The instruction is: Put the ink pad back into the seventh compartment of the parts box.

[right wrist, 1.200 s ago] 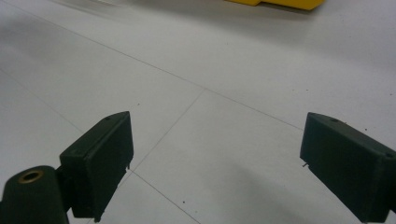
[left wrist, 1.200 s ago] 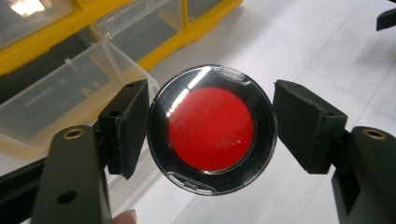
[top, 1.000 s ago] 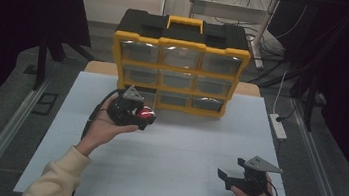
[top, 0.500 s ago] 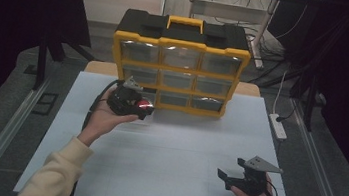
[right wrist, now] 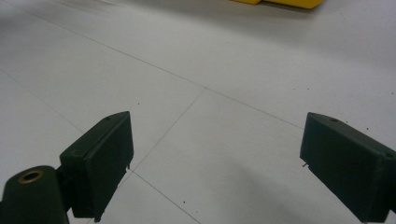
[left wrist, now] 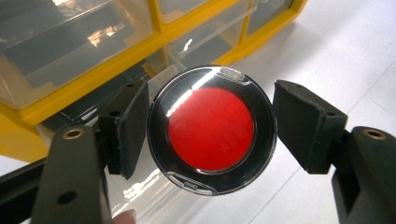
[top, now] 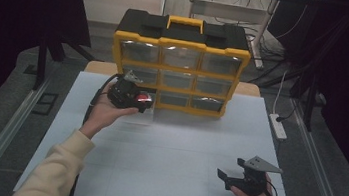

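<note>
Left gripper (top: 134, 98): has moved forward and inward over the last second, now at the lower-left drawers of the yellow drawer organiser (top: 180, 63). Jaws partly apart, flanking a round red-centred disc in a clear case (left wrist: 212, 129); left pad touches its rim, right pad looks just clear, so the grip is uncertain. A clear drawer (left wrist: 135, 198) stands pulled out beneath; likely a deposit.

Right gripper (top: 233, 177): unmoved, resting low over the white table (top: 170, 153), jaws wide apart and empty.

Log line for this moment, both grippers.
left gripper: shut on red disc | right gripper: open, above table | organizer: drawer open
</note>
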Demonstrator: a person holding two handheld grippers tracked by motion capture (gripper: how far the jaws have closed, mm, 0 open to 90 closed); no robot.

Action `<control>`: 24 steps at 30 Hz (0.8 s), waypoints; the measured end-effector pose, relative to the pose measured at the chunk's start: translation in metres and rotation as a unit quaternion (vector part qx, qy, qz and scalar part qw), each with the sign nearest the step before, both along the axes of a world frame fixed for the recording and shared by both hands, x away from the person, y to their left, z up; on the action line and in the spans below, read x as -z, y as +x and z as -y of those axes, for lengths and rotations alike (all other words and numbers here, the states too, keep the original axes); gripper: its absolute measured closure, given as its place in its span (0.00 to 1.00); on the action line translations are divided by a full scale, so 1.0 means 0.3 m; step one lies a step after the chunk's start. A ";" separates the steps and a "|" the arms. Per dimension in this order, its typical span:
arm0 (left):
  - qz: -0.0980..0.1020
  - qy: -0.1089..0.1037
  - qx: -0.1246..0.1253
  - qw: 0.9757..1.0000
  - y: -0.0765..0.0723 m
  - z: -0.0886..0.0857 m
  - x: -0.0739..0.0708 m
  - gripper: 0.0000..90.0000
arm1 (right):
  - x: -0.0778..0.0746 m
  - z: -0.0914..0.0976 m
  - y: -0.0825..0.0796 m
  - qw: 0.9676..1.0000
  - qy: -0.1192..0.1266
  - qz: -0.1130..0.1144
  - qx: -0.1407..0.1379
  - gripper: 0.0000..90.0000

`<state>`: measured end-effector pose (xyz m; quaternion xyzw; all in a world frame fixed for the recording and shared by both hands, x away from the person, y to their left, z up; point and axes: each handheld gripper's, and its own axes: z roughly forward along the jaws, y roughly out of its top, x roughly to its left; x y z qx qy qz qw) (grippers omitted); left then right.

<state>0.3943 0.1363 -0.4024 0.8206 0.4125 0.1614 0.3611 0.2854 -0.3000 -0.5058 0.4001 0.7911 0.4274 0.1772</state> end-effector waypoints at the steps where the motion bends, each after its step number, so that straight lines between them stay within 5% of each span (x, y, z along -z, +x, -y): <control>1: -0.002 0.000 -0.001 1.000 0.006 -0.003 0.001 0.34 | 0.000 0.000 0.000 1.000 0.000 0.000 0.000 0.11; 24: -0.013 0.020 -0.037 0.999 0.094 -0.024 0.027 0.34 | 0.002 0.001 0.002 1.000 -0.001 -0.004 0.001 0.11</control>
